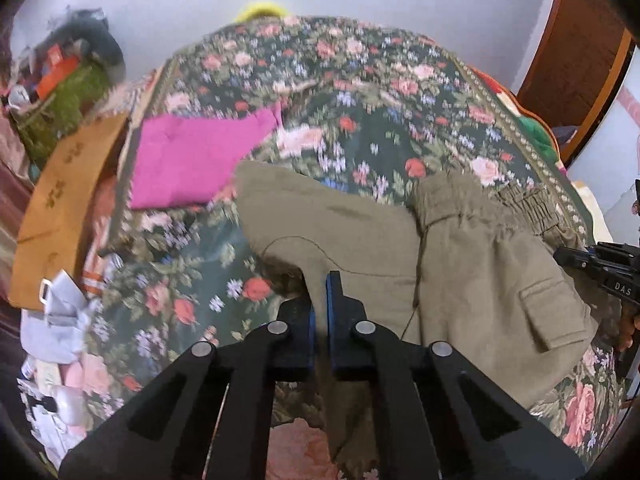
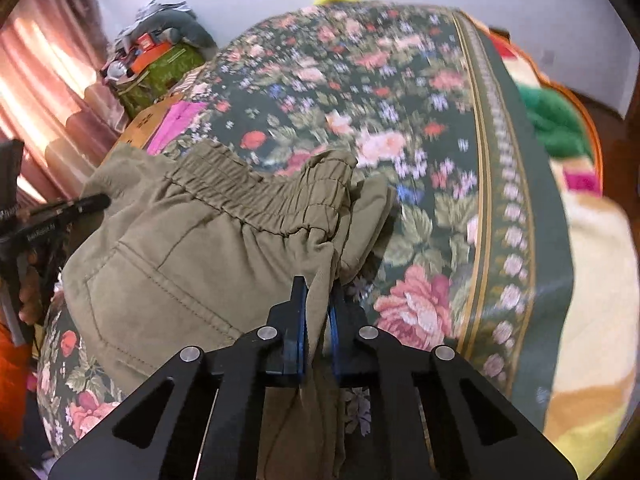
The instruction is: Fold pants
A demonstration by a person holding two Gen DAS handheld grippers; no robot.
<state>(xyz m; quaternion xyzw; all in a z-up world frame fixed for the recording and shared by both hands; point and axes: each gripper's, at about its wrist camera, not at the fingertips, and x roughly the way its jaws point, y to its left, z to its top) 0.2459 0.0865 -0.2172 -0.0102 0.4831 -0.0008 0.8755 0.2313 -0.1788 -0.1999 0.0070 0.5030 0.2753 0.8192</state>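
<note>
I pinch the olive pants (image 1: 360,240) in both grippers: my left gripper (image 1: 320,284) clamps one fabric edge, my right gripper (image 2: 318,292) clamps a fold below the elastic waistband (image 2: 256,196). The pants hang over the floral bedspread (image 1: 360,100). A magenta cloth (image 1: 192,160) and a brown bag (image 1: 60,208) lie to the left; a green blanket (image 2: 556,120) bunches at the bed's right.

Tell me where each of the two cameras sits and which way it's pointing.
Left wrist: on the left gripper, looking forward over the pants and floral bedspread; the right gripper shows at right.
Right wrist: on the right gripper, facing the pants' waistband; the left gripper shows at left.
Shared: pants, bedspread, pink cloth, each other's gripper.
</note>
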